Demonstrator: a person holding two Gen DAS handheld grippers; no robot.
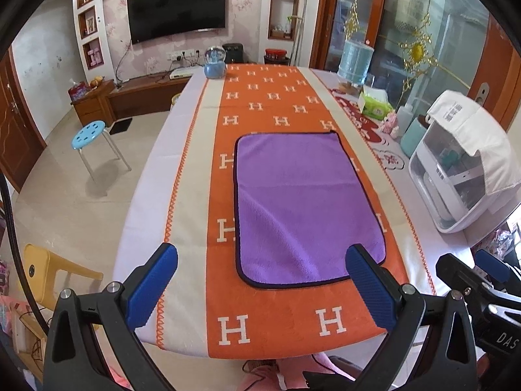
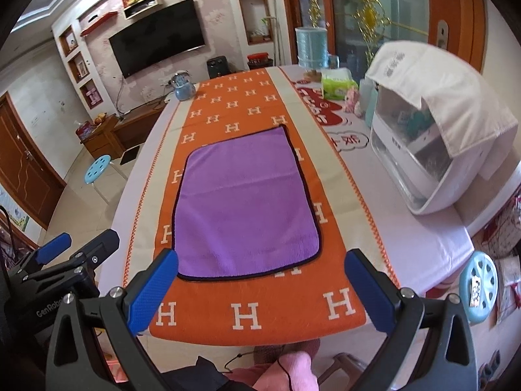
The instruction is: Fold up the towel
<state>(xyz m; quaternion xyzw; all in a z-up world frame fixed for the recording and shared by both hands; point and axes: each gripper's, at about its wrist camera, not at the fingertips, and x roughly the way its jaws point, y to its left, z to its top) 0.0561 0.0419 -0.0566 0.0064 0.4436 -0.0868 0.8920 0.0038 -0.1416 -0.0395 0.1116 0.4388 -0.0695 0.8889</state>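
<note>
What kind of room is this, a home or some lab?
Most likely a home living or dining room. A wall-mounted television hangs over a low wooden cabinet, a long table wears an orange patterned runner with a purple towel on it, and a blue stool stands on the tiled floor.

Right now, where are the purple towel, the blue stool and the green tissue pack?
purple towel [image 1: 302, 202], left wrist view, middle of cloth.
blue stool [image 1: 88, 135], left wrist view, seat top.
green tissue pack [image 2: 338, 85], right wrist view, front face.
</note>
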